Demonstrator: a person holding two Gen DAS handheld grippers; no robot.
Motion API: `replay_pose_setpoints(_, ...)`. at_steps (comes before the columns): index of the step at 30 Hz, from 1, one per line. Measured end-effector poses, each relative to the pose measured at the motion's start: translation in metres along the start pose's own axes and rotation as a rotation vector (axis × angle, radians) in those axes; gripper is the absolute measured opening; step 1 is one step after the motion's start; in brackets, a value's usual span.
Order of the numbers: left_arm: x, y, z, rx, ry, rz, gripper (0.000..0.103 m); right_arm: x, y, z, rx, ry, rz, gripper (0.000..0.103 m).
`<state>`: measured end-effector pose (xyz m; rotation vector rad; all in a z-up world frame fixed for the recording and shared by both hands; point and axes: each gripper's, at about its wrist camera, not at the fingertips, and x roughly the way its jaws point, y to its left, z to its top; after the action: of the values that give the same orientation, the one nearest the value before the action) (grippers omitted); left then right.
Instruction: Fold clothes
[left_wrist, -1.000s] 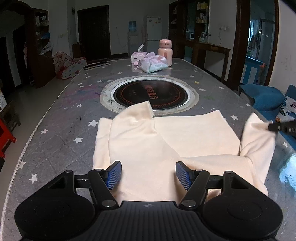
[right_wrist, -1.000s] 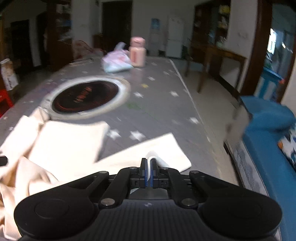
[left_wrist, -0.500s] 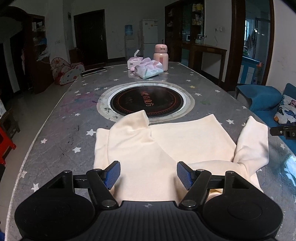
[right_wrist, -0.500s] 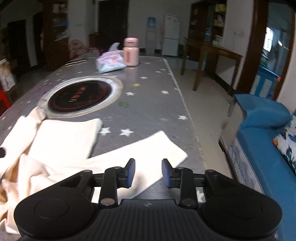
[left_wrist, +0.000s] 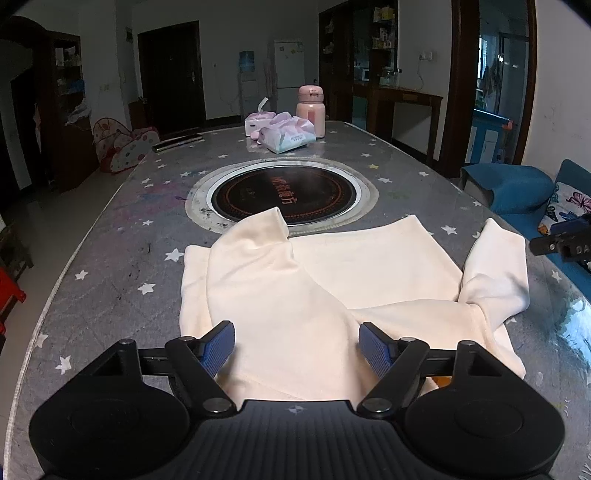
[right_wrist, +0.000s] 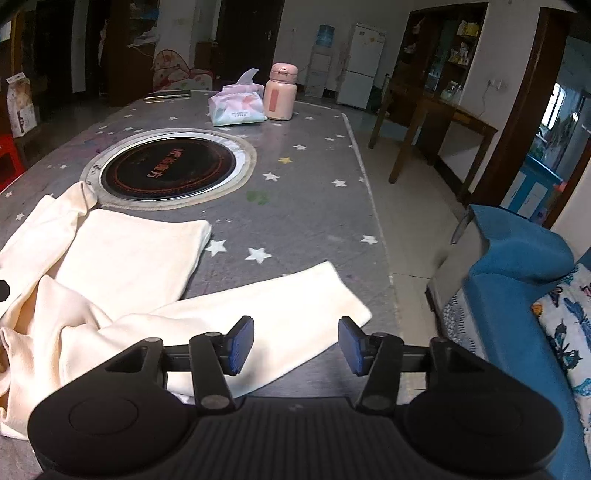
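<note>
Opening, both grippers held nothing: left gripper (left_wrist: 296, 345) fingers apart above the cream garment (left_wrist: 332, 273); right gripper (right_wrist: 296, 346) fingers apart over its sleeve (right_wrist: 266, 314).

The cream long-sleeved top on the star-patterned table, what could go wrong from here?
1. The cream long-sleeved top's right sleeve lies close to the grey star-patterned table's edge and could slide off.
2. The left sleeve's cuff overlaps the round black cooktop's rim; risky if hot.
3. Fabric is bunched by the right shoulder, so folds may crease.
</note>
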<state>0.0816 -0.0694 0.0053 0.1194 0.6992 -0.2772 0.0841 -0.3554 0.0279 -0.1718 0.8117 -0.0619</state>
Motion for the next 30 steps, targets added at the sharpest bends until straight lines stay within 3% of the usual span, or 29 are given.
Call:
replay_pose_setpoints(9, 0.002, -0.001, 0.007, 0.002, -0.006, -0.001, 0.069, 0.006, 0.005, 0.0, -0.007, -0.003, 0.034, 0.055)
replay_pose_setpoints(18, 0.002, 0.002, 0.008, 0.001, 0.001, 0.017, 0.069, 0.006, 0.023, 0.017, -0.155, 0.027, -0.011, 0.062)
replay_pose_setpoints(30, 0.0, 0.0, 0.013, -0.007, -0.021, 0.022, 0.069, 0.001, 0.025, 0.008, -0.085, -0.014, 0.074, 0.065)
